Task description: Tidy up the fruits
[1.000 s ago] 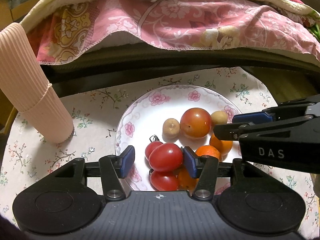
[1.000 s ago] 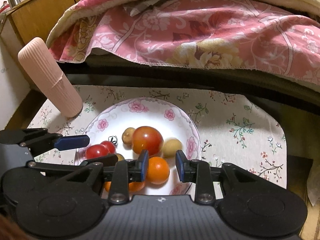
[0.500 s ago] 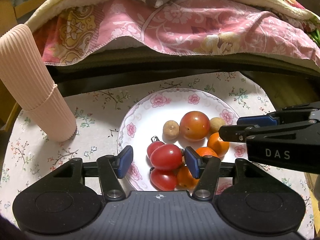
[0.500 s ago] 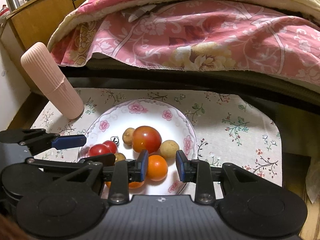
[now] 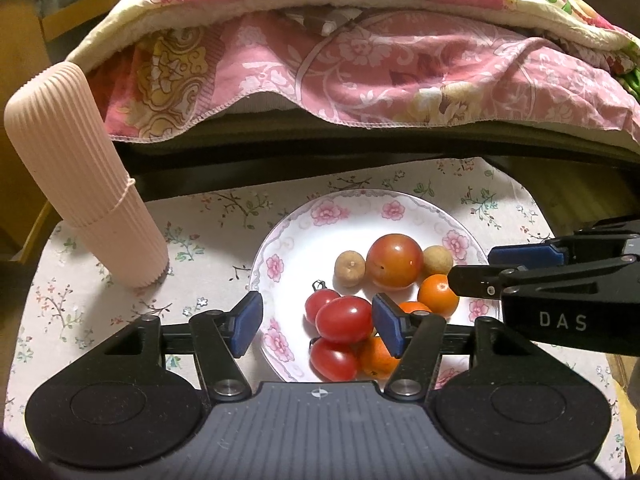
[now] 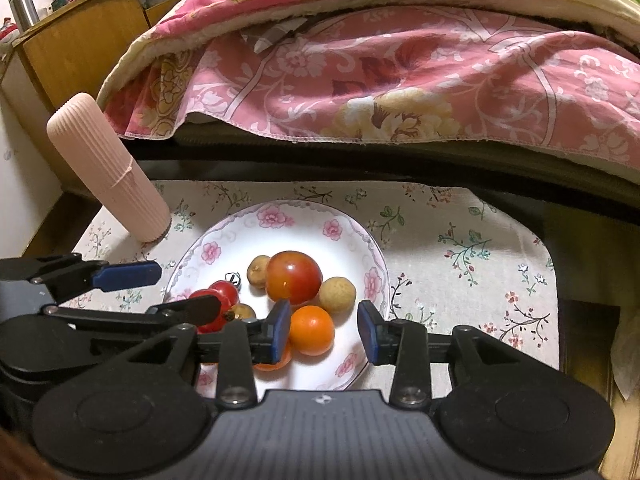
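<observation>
A white floral plate (image 5: 288,240) (image 6: 224,240) holds the fruit: a large tomato (image 5: 395,261) (image 6: 293,277), red cherry tomatoes (image 5: 344,319) (image 6: 224,292), small oranges (image 5: 438,295) (image 6: 311,330) and two tan longans (image 5: 349,269) (image 6: 337,295). My left gripper (image 5: 317,323) is open above the plate's near side, its pads either side of a cherry tomato without touching it. My right gripper (image 6: 323,332) is open over the plate's right part, an orange between its pads, not gripped. The right gripper also shows in the left wrist view (image 5: 532,268).
A tall ribbed pink cylinder (image 5: 86,184) (image 6: 110,172) stands on the floral cloth (image 5: 92,304) (image 6: 460,248) left of the plate. A pink flowered quilt (image 5: 360,64) hangs over the bed edge behind. A wooden cabinet (image 6: 80,40) stands at the far left.
Both grippers have drawn back and up from the plate, which now looks smaller and farther. The right gripper's jaws have opened wider around the orange. The fruit has not moved.
</observation>
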